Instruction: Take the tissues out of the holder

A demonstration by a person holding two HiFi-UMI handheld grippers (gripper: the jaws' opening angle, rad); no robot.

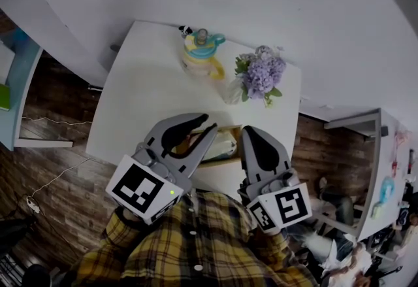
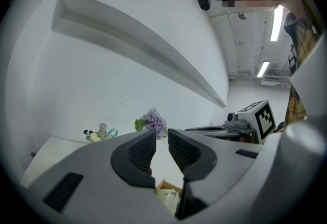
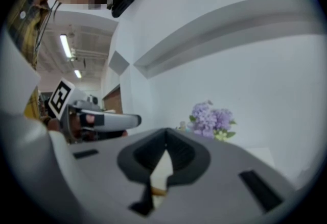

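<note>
Left tongs, head view: the left tongs (image 1: 209,121) are lying at 7 o'clock of the frame. Their jaws are standing narrowly apart and gripping nothing, with the tips reaching over the near edge of the white table (image 1: 140,83).
Right tongs, head view: the right tongs (image 1: 247,130) are sitting at 5 o'clock, jaws closed together and empty.
Holder, head view: the wooden holder (image 1: 219,161) is resting at the table's 6 o'clock edge, between the two tongs. The tissues (image 1: 224,145) are sitting inside it.
Other items, head view: a yellow-and-teal bottle (image 1: 201,50) is standing at 12 o'clock of the holder and purple flowers (image 1: 261,73) at 1 o'clock, both well apart from it.
Left tongs, left gripper view: the left tongs (image 2: 162,133) are showing a narrow gap, with nothing lying between the pads.
Holder, left gripper view: the holder (image 2: 166,185) is showing at 6 o'clock below the jaws, the tissues (image 2: 168,199) lying in it.
Surroundings, left gripper view: the flowers (image 2: 152,118) are standing at 12 o'clock just above the tips, the bottle (image 2: 102,131) at 9 o'clock and the right tongs (image 2: 240,122) at 3 o'clock.
Right tongs, right gripper view: the right tongs (image 3: 166,139) are holding their tips together, pinching nothing.
Holder, right gripper view: a tan sliver of the holder (image 3: 158,191) is peeking out at 6 o'clock.
Surroundings, right gripper view: the flowers (image 3: 209,118) are standing at 1 o'clock and the left tongs (image 3: 134,121) are lying at 9 o'clock.
</note>
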